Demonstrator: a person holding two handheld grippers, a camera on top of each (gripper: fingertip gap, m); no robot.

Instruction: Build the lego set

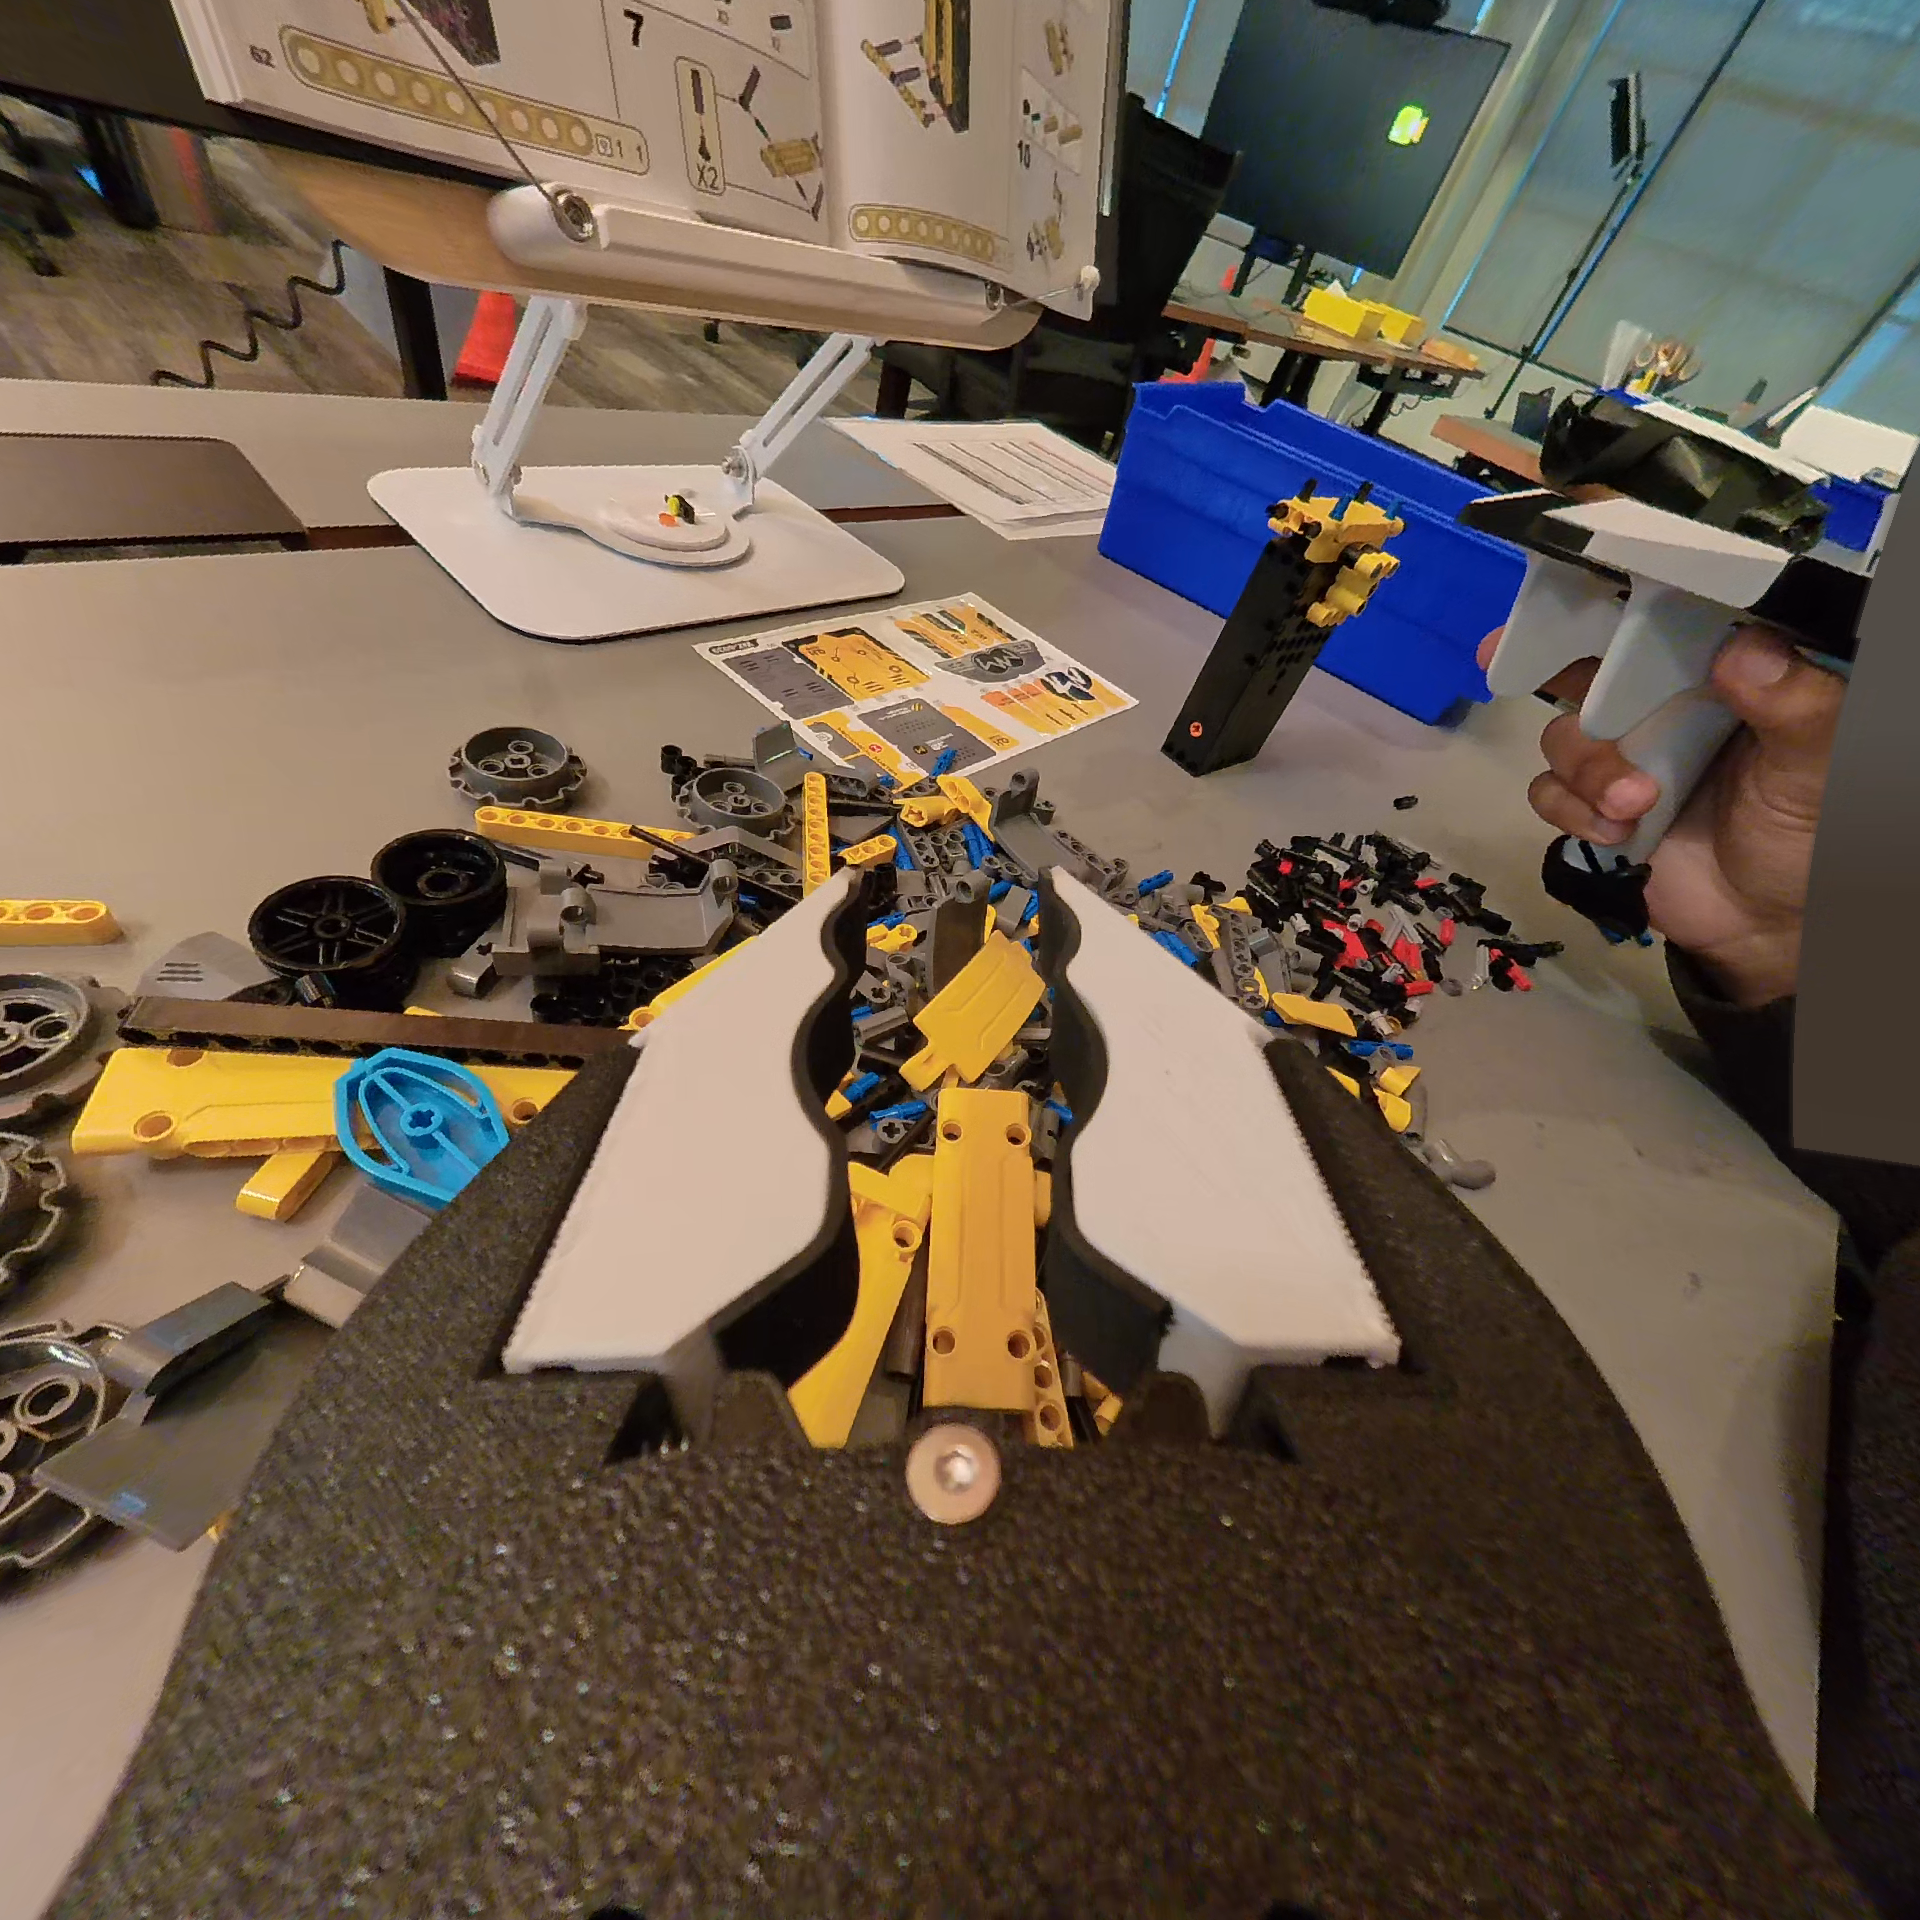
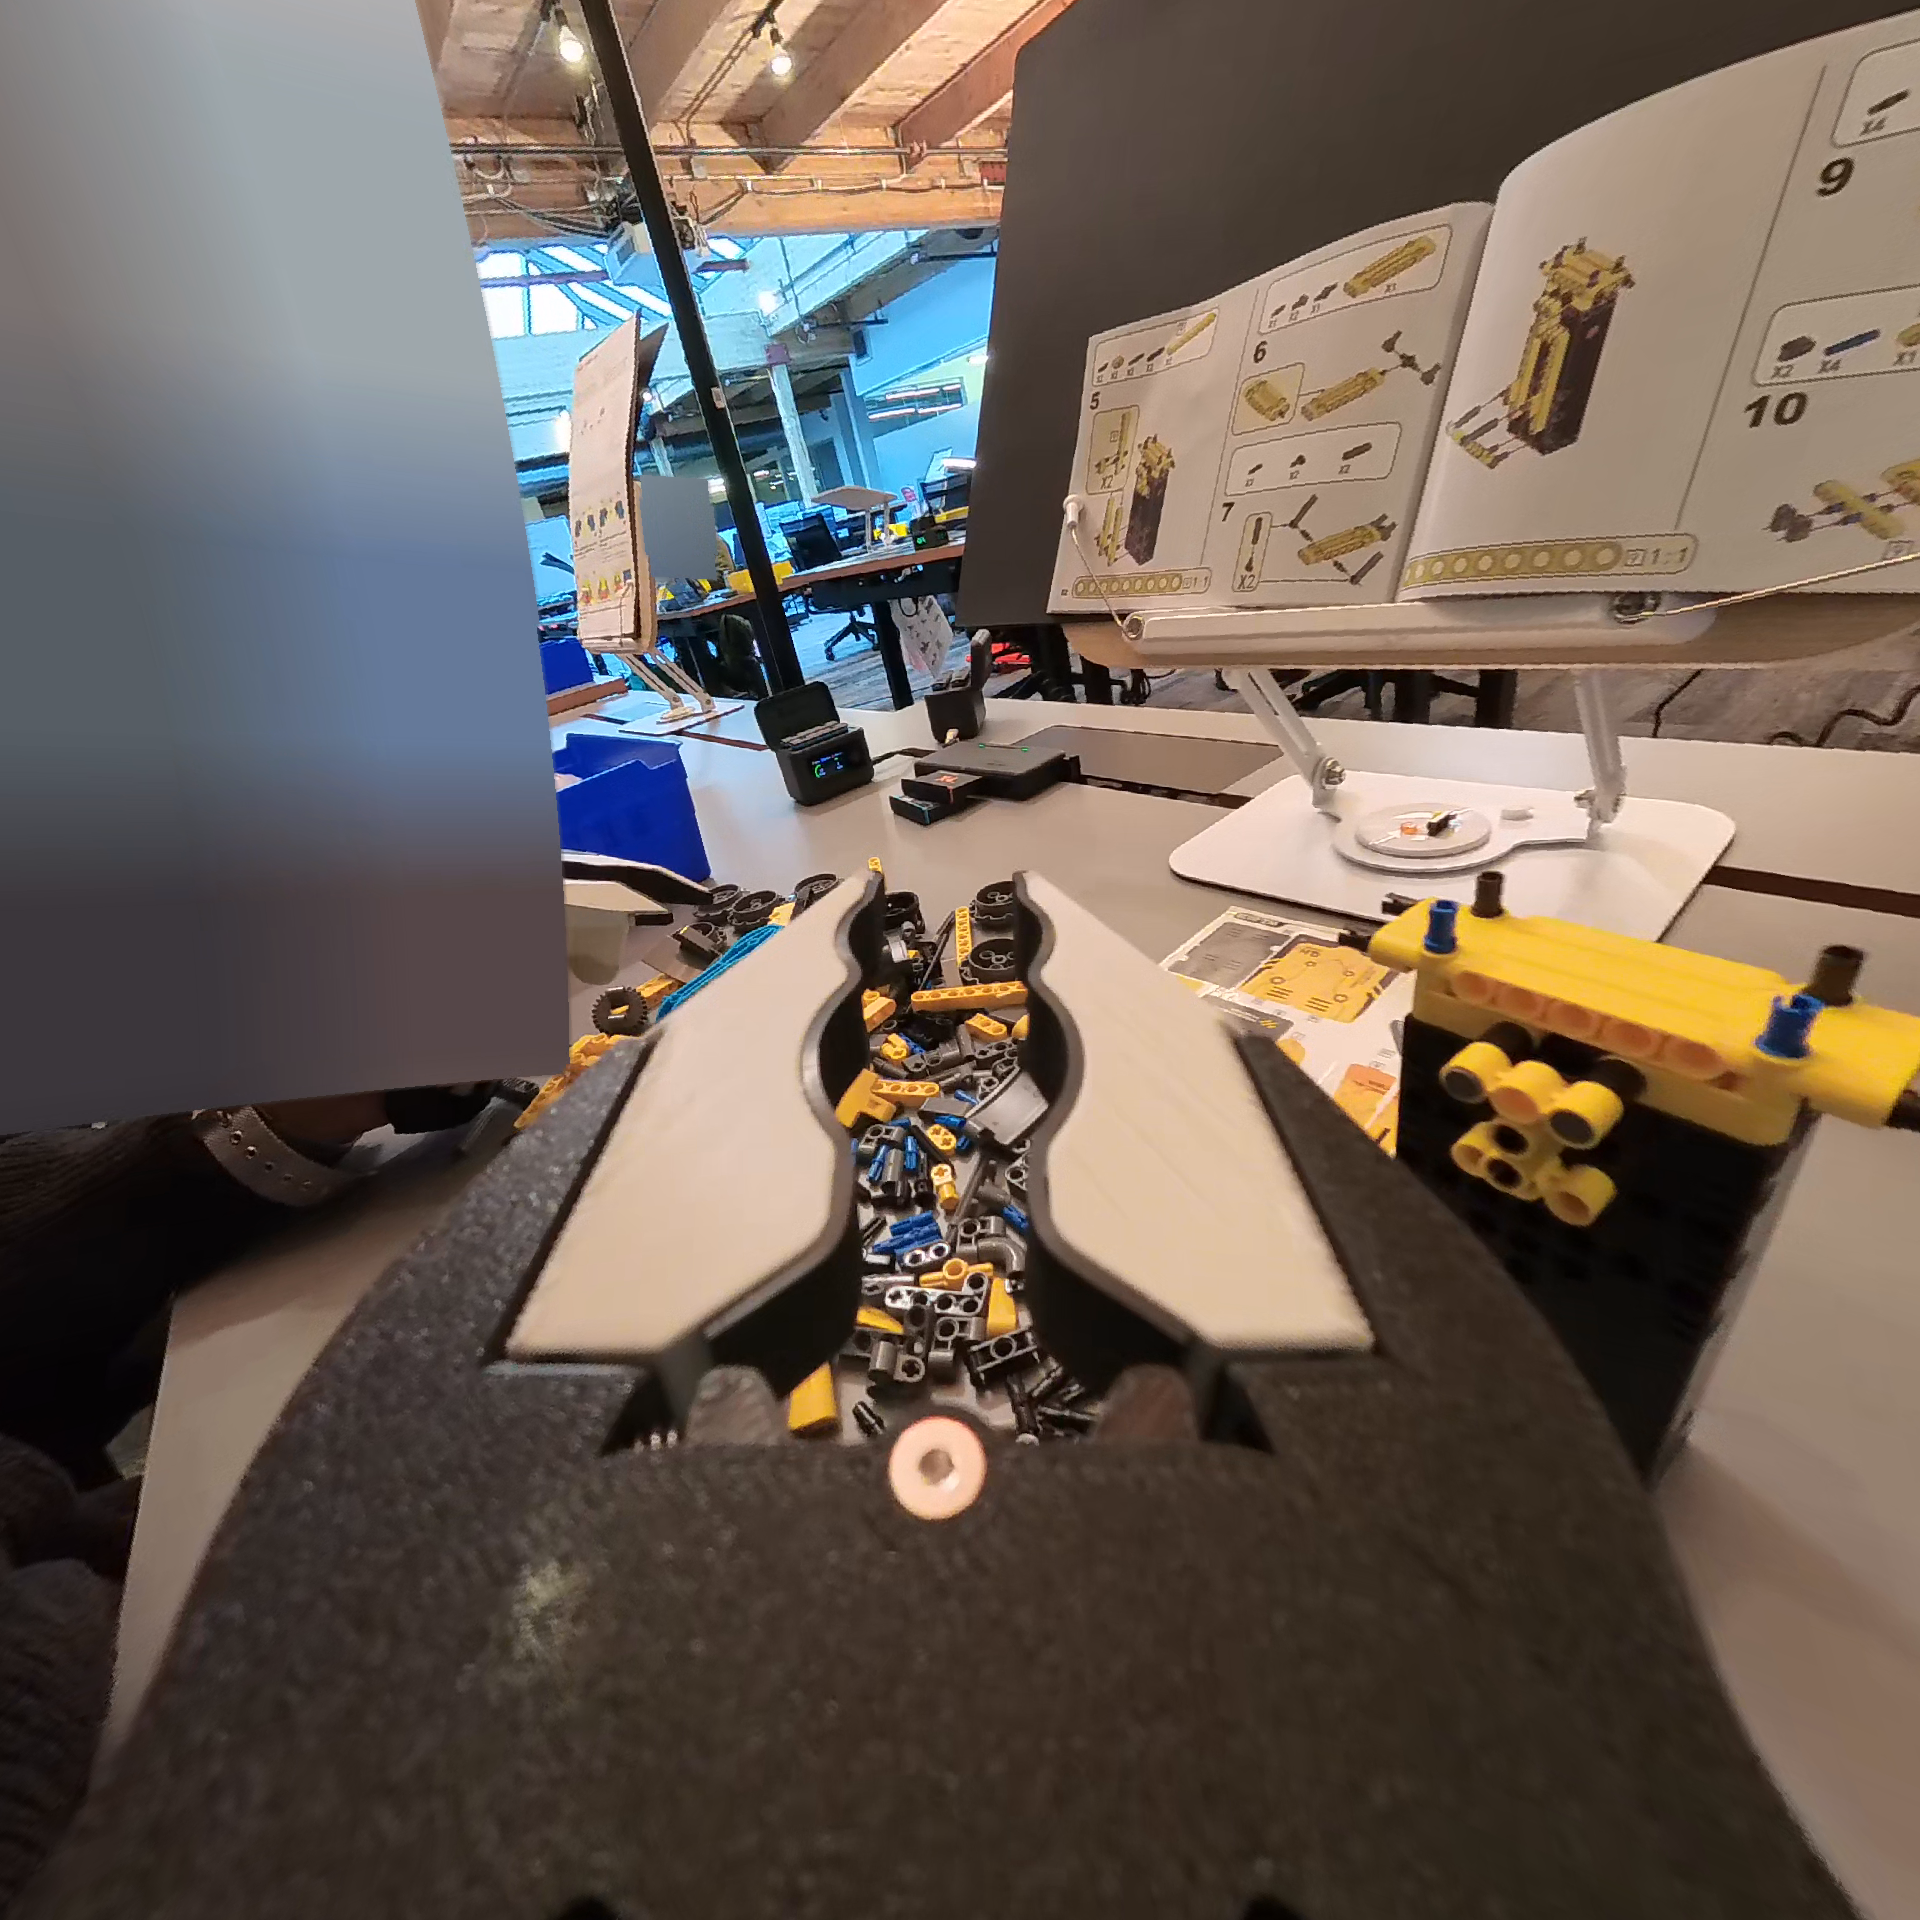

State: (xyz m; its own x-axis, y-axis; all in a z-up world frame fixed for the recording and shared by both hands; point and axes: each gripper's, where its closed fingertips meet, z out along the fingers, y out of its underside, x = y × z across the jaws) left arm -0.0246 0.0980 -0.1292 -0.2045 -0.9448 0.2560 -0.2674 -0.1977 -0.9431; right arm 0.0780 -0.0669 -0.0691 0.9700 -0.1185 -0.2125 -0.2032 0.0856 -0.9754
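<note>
My left gripper point(image 1: 951, 883) is open and empty, hovering over a pile of loose yellow, grey, blue and black building pieces point(image 1: 935, 997); a long yellow panel point(image 1: 977, 1247) lies between its fingers below. My right gripper point(image 2: 948, 883) is open and empty above a pile of small pins and connectors point(image 2: 935, 1226). A black tower with a yellow top point(image 2: 1621, 1164) stands just right of it; the tower also shows in the left wrist view point(image 1: 1273, 644). The right gripper's body and the hand on it point(image 1: 1662, 644) show at the right of the left wrist view.
A white stand point(image 1: 644, 540) holds an open instruction booklet point(image 2: 1455, 416). A sticker sheet point(image 1: 914, 675) lies flat behind the piles. Black wheels point(image 1: 384, 904) and grey hubs lie left. A blue bin point(image 1: 1299, 520) stands at the back right. Small black devices point(image 2: 831, 758) sit far back. There is about 20 cm between the tips of the two grippers.
</note>
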